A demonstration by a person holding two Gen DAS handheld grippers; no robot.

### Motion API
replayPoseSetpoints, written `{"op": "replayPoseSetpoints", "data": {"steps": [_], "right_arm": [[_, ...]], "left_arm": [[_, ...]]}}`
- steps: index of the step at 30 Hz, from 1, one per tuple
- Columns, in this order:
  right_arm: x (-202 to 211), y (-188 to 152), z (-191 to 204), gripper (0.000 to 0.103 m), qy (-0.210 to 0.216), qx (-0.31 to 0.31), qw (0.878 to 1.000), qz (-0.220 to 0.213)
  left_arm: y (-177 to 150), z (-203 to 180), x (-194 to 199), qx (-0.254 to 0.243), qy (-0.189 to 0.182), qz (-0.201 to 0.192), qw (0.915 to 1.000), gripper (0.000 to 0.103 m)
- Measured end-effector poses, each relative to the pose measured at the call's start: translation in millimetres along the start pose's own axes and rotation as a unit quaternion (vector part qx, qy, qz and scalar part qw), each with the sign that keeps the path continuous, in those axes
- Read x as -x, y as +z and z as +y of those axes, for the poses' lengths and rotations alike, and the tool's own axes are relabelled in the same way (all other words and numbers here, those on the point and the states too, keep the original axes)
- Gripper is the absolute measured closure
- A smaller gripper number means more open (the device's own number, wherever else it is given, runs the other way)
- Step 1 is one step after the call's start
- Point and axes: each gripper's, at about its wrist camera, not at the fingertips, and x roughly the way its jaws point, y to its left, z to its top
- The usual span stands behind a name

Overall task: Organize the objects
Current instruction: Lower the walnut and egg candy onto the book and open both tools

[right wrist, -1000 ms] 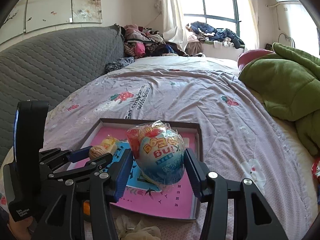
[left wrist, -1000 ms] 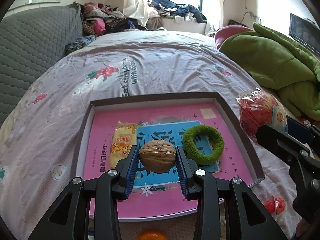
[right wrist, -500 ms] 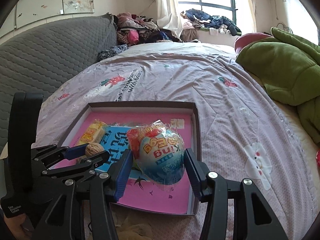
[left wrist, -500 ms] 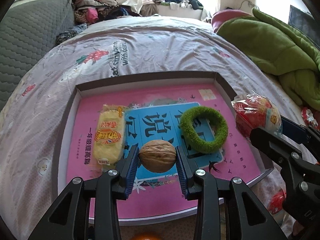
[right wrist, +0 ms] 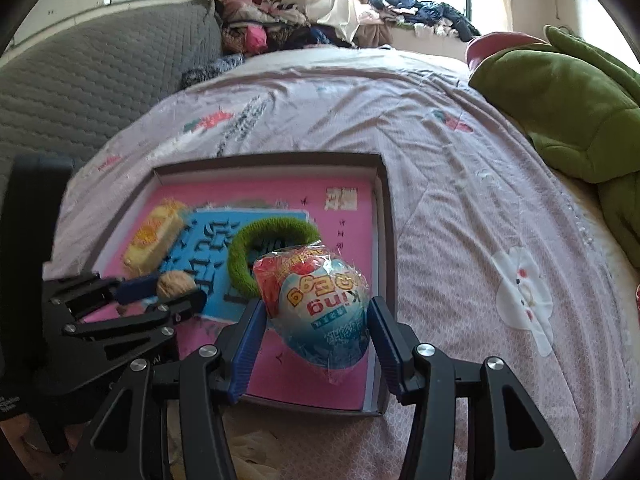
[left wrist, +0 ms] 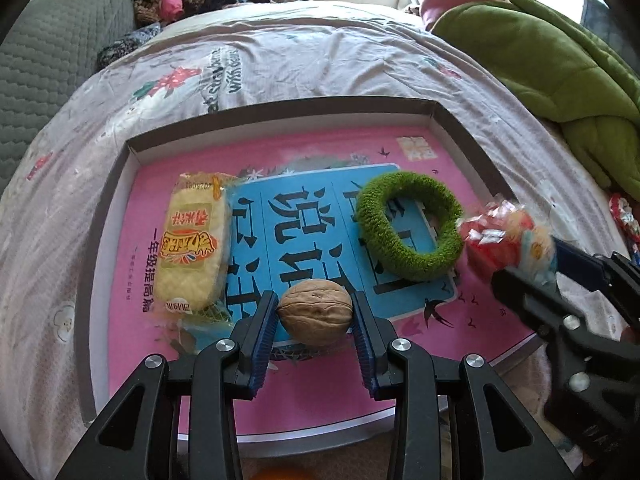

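Observation:
My left gripper point(left wrist: 315, 322) is shut on a brown walnut point(left wrist: 315, 312) low over the near middle of a shallow box point(left wrist: 120, 216) with a pink and blue printed floor. In the box lie a yellow snack packet point(left wrist: 192, 248) on the left and a green fuzzy ring point(left wrist: 408, 224) on the right. My right gripper point(right wrist: 316, 332) is shut on a plastic-wrapped toy egg point(right wrist: 316, 304), red and blue, held over the box's near right corner point(right wrist: 380, 360). The egg also shows in the left wrist view point(left wrist: 504, 240).
The box lies on a bed with a lilac printed sheet point(right wrist: 460, 168). A green quilt point(left wrist: 560, 64) is heaped at the right, a grey padded headboard point(right wrist: 80, 80) at the left. Clothes are piled by the window point(right wrist: 400, 4). A red wrapped item point(left wrist: 626, 220) lies on the sheet at right.
Both grippers have moved forward and down over the box with their loads. The walnut is now lower over the box floor, and the egg has come in over the right side.

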Motion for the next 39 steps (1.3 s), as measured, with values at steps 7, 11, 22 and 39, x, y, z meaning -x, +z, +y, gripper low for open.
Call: {"op": "replayPoseSetpoints", "data": {"steps": [7,11,22,39], "right_arm": [[-5,-3,5,0.05,-0.017,0.014,1.0,0.009],[-6,-4,5,0.05,-0.02,0.017,1.0,0.012],[-3,-5,13,0.049,-0.011,0.028,0.999,0.023],[41,1,23,0.046,0.002,0.03,0.999,-0.018]], "left_arm": [[-1,-1,-1,-0.004,0.001,0.005,1.0,0.065],[-2,-1,0,-0.002,-0.004,0.006,1.0,0.065],[-6,-2,6,-0.005,-0.015,0.015,0.9998,0.063],[-14,11,57,-0.002,-0.008,-0.007,0.9999,0.053]]}}
